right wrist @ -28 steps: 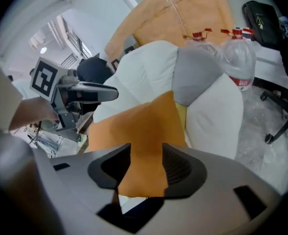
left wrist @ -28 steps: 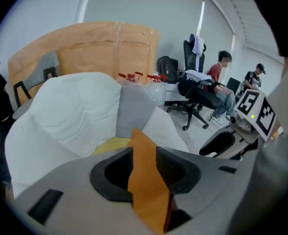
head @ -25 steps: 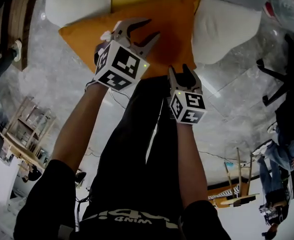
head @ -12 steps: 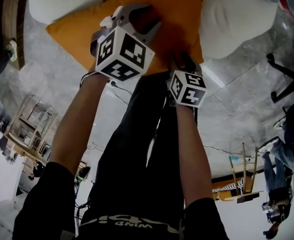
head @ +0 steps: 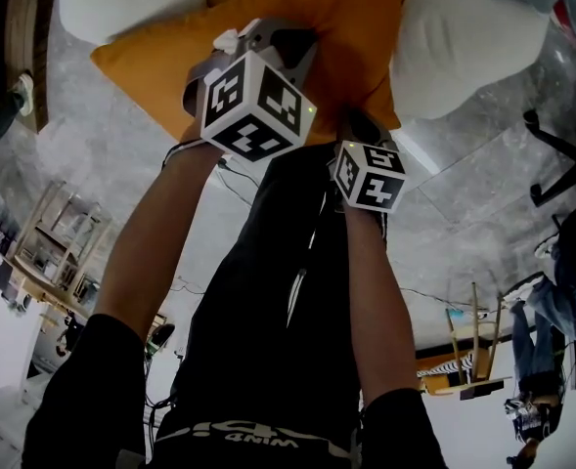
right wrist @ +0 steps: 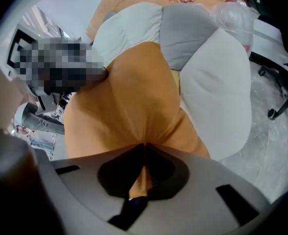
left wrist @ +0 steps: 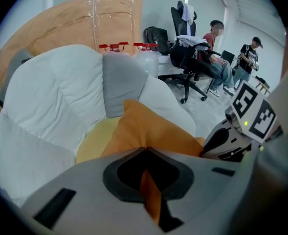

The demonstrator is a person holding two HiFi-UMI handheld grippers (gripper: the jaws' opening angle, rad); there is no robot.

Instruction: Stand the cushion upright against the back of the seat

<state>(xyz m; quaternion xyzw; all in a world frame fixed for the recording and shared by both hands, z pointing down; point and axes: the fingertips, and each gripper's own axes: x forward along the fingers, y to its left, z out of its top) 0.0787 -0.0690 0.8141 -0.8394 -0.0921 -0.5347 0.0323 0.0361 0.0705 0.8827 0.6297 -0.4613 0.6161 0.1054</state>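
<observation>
Closing fingers of left gripper [left wrist: 144, 151] and right gripper [right wrist: 144, 146], each pinching orange cushion [head: 160, 57] fabric, on white seat [left wrist: 51, 97].

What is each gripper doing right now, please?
Left gripper: jaws closing, pinching a fold of the orange cushion.
Right gripper: jaws closing, pinching the orange cushion too.
</observation>
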